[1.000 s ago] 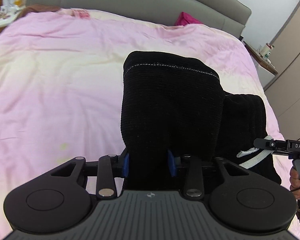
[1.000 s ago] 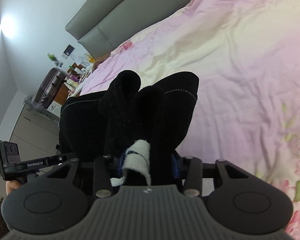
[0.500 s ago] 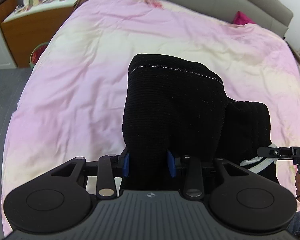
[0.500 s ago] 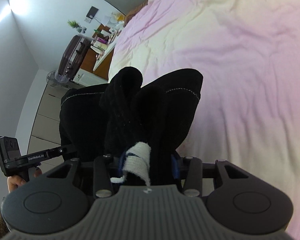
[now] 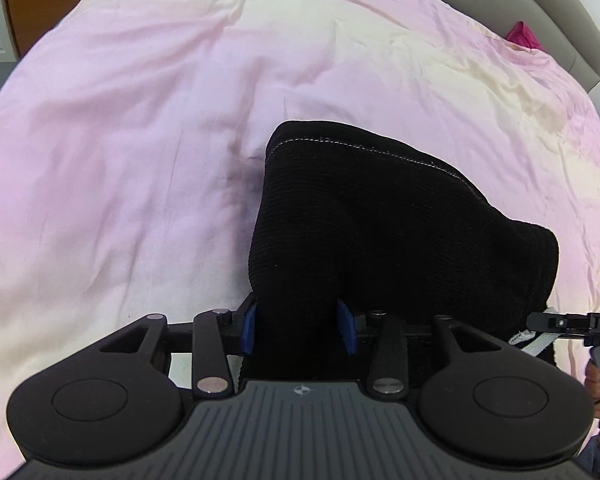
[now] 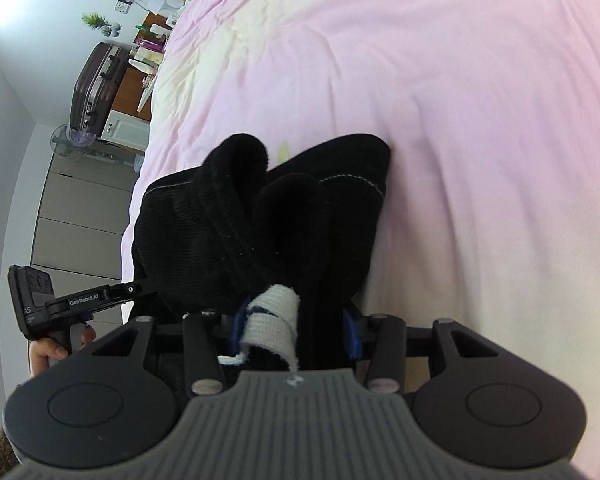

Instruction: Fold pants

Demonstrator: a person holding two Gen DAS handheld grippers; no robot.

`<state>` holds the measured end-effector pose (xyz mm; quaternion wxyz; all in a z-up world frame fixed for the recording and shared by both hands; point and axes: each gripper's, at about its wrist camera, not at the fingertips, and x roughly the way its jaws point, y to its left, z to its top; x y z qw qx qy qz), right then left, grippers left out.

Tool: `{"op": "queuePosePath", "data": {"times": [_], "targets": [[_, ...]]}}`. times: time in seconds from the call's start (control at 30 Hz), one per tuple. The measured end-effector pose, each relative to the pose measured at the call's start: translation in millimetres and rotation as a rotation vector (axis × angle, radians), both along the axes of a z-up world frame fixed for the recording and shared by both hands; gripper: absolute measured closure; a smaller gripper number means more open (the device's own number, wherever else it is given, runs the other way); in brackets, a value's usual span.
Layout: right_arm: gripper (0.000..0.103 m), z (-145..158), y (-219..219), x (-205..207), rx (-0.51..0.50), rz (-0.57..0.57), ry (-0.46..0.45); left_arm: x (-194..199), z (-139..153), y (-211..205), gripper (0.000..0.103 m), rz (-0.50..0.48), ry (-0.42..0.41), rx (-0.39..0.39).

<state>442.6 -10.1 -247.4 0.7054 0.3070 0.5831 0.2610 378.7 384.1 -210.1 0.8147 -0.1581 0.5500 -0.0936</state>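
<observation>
Fingers (image 5: 249,327) of both grippers are clamped on bunched black pants (image 5: 364,220) above the pink bedspread (image 5: 140,140).

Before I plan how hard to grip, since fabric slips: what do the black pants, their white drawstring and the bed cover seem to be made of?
Black pants: looks like a thick ribbed knit, matte, with fine horizontal ridges and a pale stitched hem line.
White drawstring: flat woven tape, probably cotton, with a frayed end.
Bed cover: thin smooth woven cloth, pink and cream, softly creased; the fibre cannot be told.
</observation>
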Motion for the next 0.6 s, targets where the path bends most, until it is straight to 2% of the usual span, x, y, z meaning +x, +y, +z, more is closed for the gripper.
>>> {"op": "queuePosePath", "data": {"times": [0.1,0.13,0.2,0.27,0.33,0.4,0.47,0.6], "targets": [[0.045,-14,-2,-3,0.006,-0.036,0.025,-7,5,3,0.047,0.014,-0.003,-0.004],[0.041,-13,-3,-5,0.001,-0.032,0.024,-11,10,2,0.043,0.011,-0.013,0.008],[0.039,-3,-2,-3,-0.026,-0.006,0.004,-22,22,3,0.043,0.014,-0.04,0.039],[0.039,16,-2,-4,-0.099,0.034,-0.053,-38,35,3,0.043,-0.004,-0.067,0.087],[0.038,39,-3,-9,-0.182,0.066,-0.149,-55,44,3,0.043,-0.03,-0.073,0.107],[0.041,62,-1,-15,-0.253,0.083,-0.243,-73,50,-2,0.043,-0.057,-0.077,0.131],[0.063,82,6,-24,-0.295,0.113,-0.327,-91,53,-6,0.046,-0.074,-0.086,0.164],[0.066,103,39,-57,-0.369,0.242,-0.459,-119,43,-19,0.057,-0.131,-0.071,0.231]]}}
